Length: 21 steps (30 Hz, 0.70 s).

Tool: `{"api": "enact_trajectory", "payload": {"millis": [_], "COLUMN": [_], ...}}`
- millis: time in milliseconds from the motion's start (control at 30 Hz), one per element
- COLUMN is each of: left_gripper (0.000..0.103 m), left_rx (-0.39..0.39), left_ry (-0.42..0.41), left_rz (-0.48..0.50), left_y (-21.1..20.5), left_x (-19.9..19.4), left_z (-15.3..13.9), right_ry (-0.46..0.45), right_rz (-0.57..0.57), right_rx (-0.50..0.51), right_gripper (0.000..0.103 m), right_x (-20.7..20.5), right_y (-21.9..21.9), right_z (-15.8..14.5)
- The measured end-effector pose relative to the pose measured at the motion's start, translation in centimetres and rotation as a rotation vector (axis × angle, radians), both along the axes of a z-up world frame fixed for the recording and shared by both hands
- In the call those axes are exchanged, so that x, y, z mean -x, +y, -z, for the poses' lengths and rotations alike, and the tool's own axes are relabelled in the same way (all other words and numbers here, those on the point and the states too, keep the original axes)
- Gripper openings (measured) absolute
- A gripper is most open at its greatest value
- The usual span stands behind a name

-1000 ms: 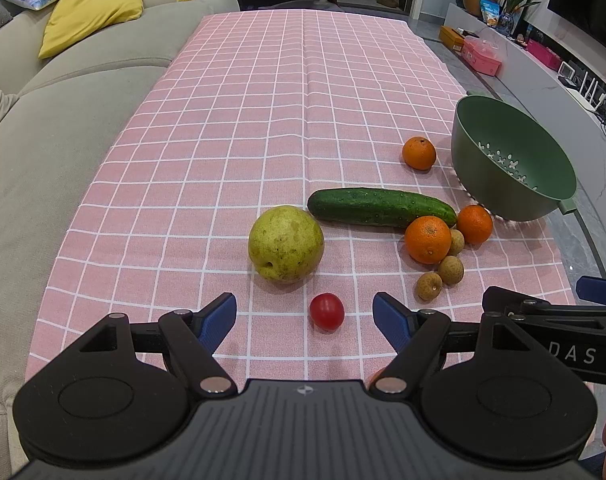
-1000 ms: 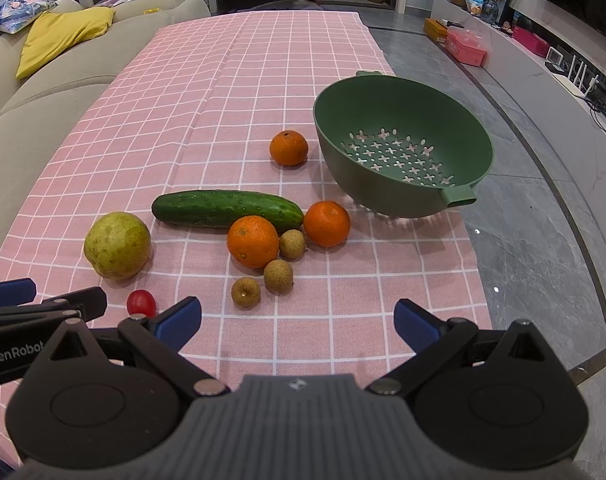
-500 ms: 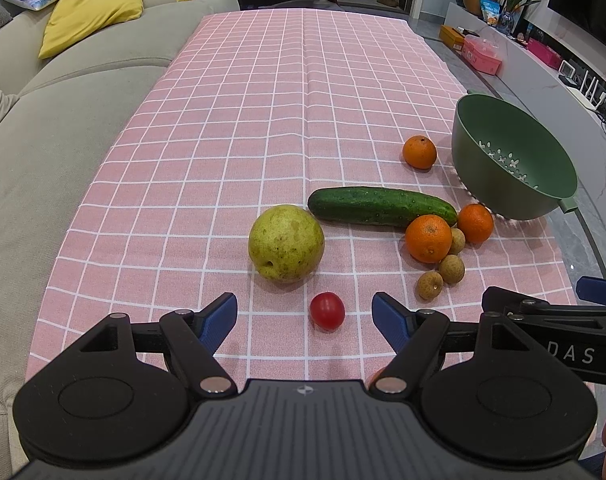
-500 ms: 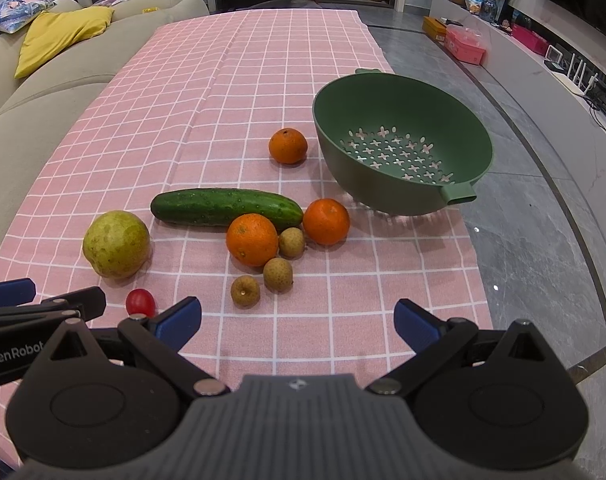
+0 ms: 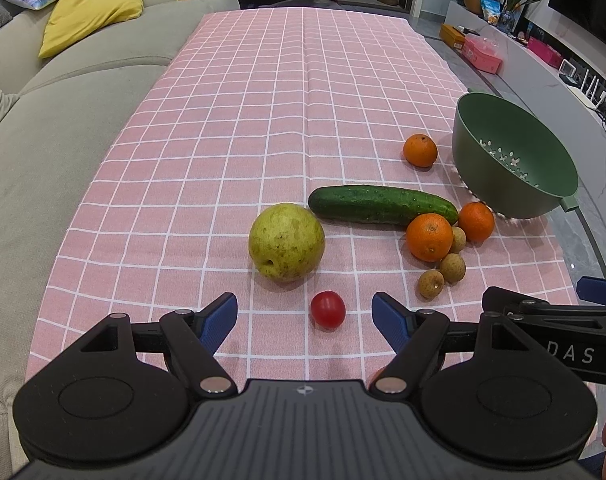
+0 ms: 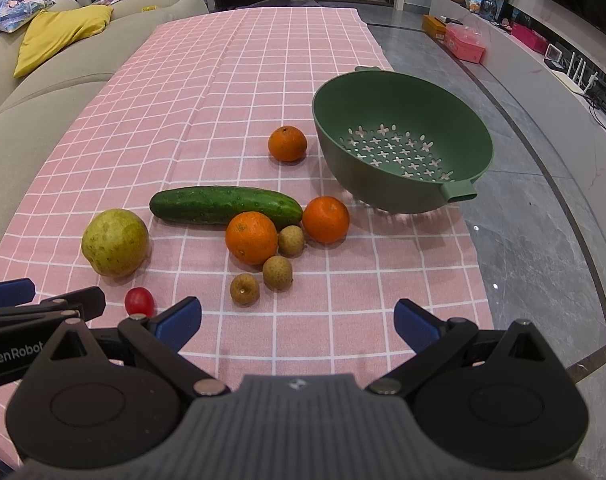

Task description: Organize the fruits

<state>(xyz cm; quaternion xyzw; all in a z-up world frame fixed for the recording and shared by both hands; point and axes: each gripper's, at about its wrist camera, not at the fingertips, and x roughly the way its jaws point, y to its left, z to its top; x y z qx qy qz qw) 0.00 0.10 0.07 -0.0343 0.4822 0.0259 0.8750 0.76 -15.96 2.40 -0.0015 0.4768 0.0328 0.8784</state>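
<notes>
We hold our left gripper [image 5: 304,312] low over the pink checked tablecloth [image 5: 263,120], its jaws spread wide with nothing between them; the cherry tomato [image 5: 328,309] sits on the cloth just ahead, roughly centred in the gap. Our right gripper [image 6: 297,316] is likewise wide and empty, looking at the cluster of fruit; the green colander [image 6: 403,152] stands empty at the right edge of the cloth, near the table's rim.

All the produce is on the cloth, none in the colander: the pear [image 5: 287,242] beside the cucumber [image 5: 383,205]; two oranges [image 6: 251,237] [image 6: 326,219] touching or nearly touching the cucumber's end, with three longans [image 6: 277,272] packed among them; a third orange [image 6: 287,143] apart, close to the colander.

We judge several risks; the tomato is small, round and soft, so a fast squeeze could split it, and an off-centre one could send it rolling towards the near edge. The longans are crowded against the oranges; a wide jaw lowered there may nudge neighbours and scatter them. The pear is broad, perhaps near the limit of our opening, and could slip. The colander sits close to the cloth's edge and looks light; fruit dropped from height could tip or slide it. Our two grippers are near each other, so crossing paths could collide.
</notes>
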Motion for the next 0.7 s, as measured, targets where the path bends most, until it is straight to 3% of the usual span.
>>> {"api": "enact_trajectory", "payload": {"millis": [700], "left_gripper": [0.090], "left_rx": [-0.004], "left_ry": [-0.001], "left_rz": [0.001], "left_y": [-0.01], "left_x": [-0.06], "left_z": [-0.01], "right_ry": [0.001], "right_rz": [0.001], "right_rx": [0.000], "right_gripper": [0.099], "right_x": [-0.03], "right_y": [0.00], "right_z": [0.01]}}
